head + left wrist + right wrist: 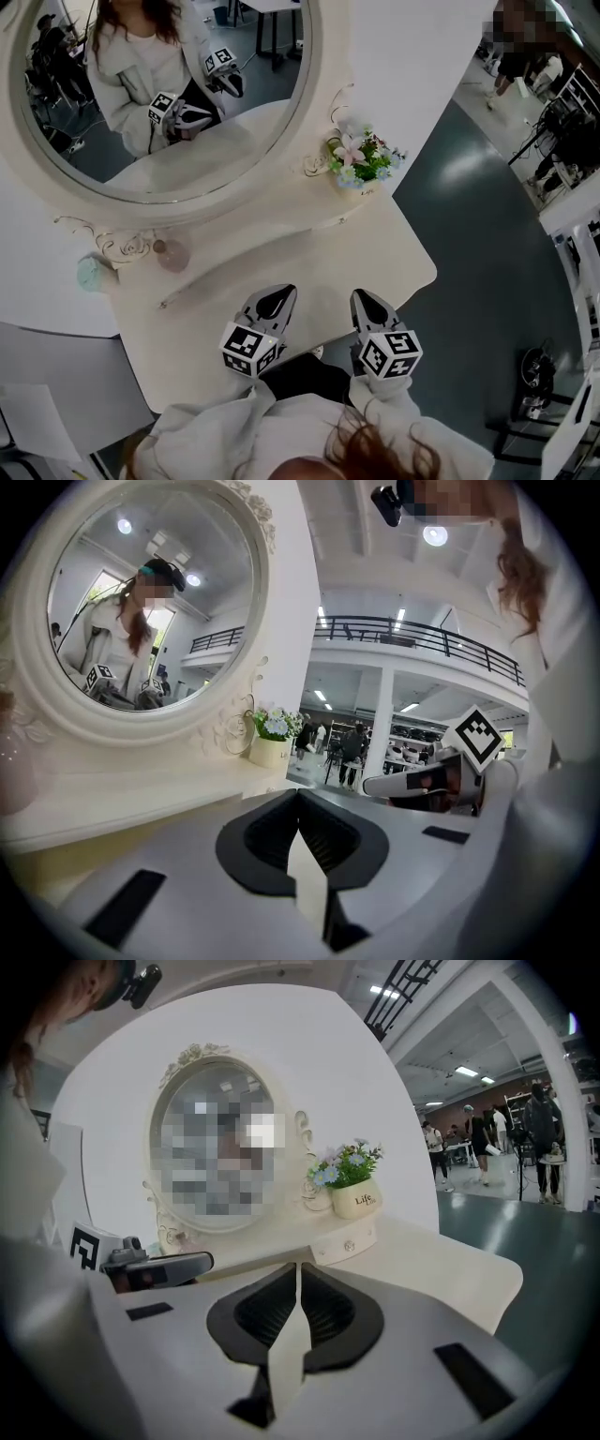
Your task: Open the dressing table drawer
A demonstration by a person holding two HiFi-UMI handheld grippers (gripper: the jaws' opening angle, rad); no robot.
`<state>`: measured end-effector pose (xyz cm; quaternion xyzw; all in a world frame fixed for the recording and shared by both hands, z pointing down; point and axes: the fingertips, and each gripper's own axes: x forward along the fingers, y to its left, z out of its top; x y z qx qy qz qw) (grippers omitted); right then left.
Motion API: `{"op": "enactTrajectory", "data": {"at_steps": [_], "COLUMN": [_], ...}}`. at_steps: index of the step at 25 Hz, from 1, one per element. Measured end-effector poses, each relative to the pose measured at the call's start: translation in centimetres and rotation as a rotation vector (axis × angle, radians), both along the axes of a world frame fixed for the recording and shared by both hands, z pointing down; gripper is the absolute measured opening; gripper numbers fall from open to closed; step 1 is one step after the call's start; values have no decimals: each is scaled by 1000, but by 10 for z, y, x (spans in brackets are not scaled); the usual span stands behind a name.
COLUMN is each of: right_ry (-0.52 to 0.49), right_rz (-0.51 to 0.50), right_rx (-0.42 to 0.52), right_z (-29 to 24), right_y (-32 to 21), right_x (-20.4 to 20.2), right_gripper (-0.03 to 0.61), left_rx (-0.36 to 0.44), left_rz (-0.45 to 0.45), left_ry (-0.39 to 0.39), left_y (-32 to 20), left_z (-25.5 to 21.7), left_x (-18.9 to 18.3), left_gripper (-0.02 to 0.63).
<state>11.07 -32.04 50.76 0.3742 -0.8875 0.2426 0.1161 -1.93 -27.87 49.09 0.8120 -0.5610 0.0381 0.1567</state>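
The cream dressing table [309, 258] fills the middle of the head view, with a big oval mirror [169, 94] at its back. A small drawer front with a round knob [348, 1244] sits in the raised shelf under the flower pot [356, 1199]; it looks closed. My left gripper [277, 300] and right gripper [368, 302] hover side by side over the table's near edge and point towards the mirror. Both are shut with nothing between the jaws, as the left gripper view [298, 797] and the right gripper view [298, 1269] show. Any drawer below the tabletop is hidden.
A pink bottle [172, 255] and a teal round object [91, 274] stand at the left on the shelf. The flower pot [360, 161] is at the right end. Grey floor lies to the right of the table, with people [514, 56] further off.
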Motion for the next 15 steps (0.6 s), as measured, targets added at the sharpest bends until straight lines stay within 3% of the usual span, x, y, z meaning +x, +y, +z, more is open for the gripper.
{"op": "enactTrajectory", "data": {"at_steps": [7, 15], "right_ry": [16, 68], "right_rz": [-49, -65], "right_rx": [7, 27], "right_z": [20, 48], "right_y": [-38, -83], "right_x": [2, -19], "right_gripper": [41, 43], "left_rx": [6, -41], "left_rz": [-36, -34], "left_ry": [18, 37], "left_y": [-17, -27], "left_z": [4, 16], "left_x": [7, -1], "left_gripper": [17, 17]}}
